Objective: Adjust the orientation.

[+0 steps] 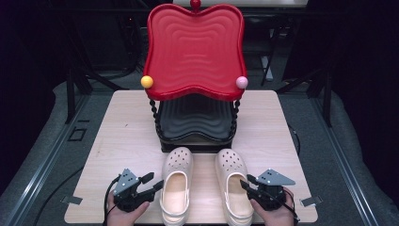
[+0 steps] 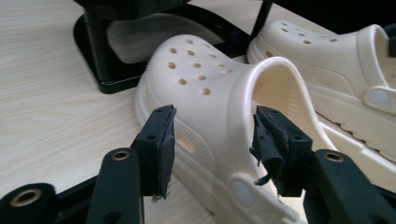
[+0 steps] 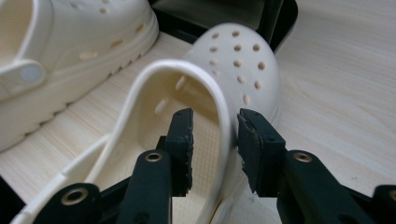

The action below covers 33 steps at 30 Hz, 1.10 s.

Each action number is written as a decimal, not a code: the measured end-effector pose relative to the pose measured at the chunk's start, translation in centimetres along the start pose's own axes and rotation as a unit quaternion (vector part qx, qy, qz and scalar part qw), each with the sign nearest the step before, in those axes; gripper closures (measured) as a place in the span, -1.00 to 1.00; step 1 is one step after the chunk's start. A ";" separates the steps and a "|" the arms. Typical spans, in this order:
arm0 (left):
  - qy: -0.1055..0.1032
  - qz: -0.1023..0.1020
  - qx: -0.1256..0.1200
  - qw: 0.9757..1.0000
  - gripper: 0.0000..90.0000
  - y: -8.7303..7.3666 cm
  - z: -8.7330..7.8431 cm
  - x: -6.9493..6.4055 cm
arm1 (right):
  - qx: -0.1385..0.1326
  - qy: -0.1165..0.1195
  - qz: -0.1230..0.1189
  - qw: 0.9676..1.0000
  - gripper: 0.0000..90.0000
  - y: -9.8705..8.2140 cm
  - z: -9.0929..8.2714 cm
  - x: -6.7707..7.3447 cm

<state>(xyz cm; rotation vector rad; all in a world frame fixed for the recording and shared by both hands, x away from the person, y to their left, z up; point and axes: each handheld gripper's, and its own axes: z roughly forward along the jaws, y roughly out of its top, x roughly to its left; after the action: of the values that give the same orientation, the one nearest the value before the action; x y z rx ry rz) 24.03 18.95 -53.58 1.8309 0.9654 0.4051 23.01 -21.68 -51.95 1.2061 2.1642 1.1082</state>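
Two cream perforated clogs lie side by side near the table's front edge, toes pointing away. My left gripper [image 1: 153,181] sits at the outer side of the left clog [image 1: 176,183]. In the left gripper view that gripper [image 2: 212,135] stands open, its jaws wide on either side of the left clog's [image 2: 210,93] side wall and rim. My right gripper [image 1: 247,182] is at the right clog [image 1: 234,181]. In the right gripper view that gripper [image 3: 215,140] straddles the right clog's [image 3: 233,60] side wall, one pad inside and one outside, with a gap showing at the inner pad.
A two-tier stand rises just beyond the clogs' toes: a red wavy tray [image 1: 195,47] on top, a black tray [image 1: 195,117] below, with a yellow ball [image 1: 147,81] and a pink ball [image 1: 242,82] at the corners. The wooden table [image 1: 127,141] has bare room on both sides.
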 end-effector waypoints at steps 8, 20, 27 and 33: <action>-0.013 0.021 0.026 0.999 0.08 -0.2 1.3 -1.1 | 0.012 -0.020 0.012 1.000 0.78 -0.3 0.2 -0.2; 0.011 0.040 0.040 0.998 0.57 -0.1 2.2 -1.7 | 0.006 -0.019 0.028 0.999 0.82 0.4 1.1 1.0; 0.007 0.043 0.042 0.998 0.64 0.1 2.7 -2.3 | -0.001 -0.013 0.028 1.000 0.82 0.9 2.1 2.2; 0.013 0.024 0.039 0.999 0.64 0.2 2.9 -2.5 | -0.002 0.011 0.044 0.999 0.82 1.1 2.6 2.7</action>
<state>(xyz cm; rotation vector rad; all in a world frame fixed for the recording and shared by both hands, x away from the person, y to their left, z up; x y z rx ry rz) 24.41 15.18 -54.37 1.9264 0.9672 0.4273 23.95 -17.93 -52.54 1.3048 2.1421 1.1678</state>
